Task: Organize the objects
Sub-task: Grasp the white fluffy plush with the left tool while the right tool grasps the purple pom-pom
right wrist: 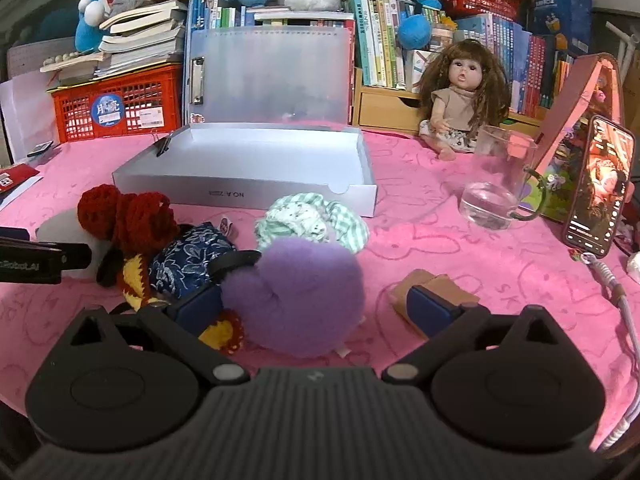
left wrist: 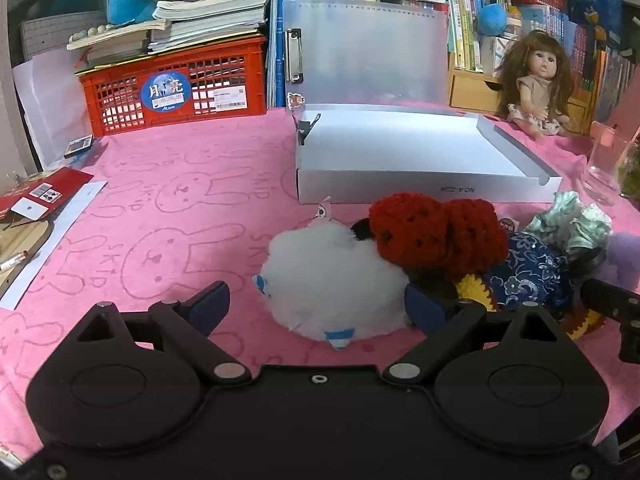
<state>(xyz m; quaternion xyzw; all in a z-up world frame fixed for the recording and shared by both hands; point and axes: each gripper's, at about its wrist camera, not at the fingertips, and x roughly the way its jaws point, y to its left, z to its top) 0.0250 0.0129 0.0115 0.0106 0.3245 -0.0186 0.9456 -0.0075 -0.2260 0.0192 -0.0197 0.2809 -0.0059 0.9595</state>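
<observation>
Table: pink cloth (left wrist: 180,184) | Target: grey box (left wrist: 400,152), lid up, nothing inside, so sorting judged barely begun | Pile before it: white plush (left wrist: 328,280), purple pompom (right wrist: 300,292), red crochet (left wrist: 432,232), blue floral pouch (right wrist: 188,264) | Left gripper (left wrist: 316,308): wide, straddling white plush | Right gripper (right wrist: 316,308): wide, pompom between jaws, ungripped

A soft pink cloth (left wrist: 180,152), matt and napped with printed rabbit outlines, covers the desk. On it, just in front of the smooth matt grey cardboard box (left wrist: 400,152), lie a fluffy white plush (left wrist: 328,276), a coarse red crocheted piece (left wrist: 432,232) and a downy purple pompom (right wrist: 304,292). Right of the box stands a clear glossy glass cup (right wrist: 500,176).
</observation>
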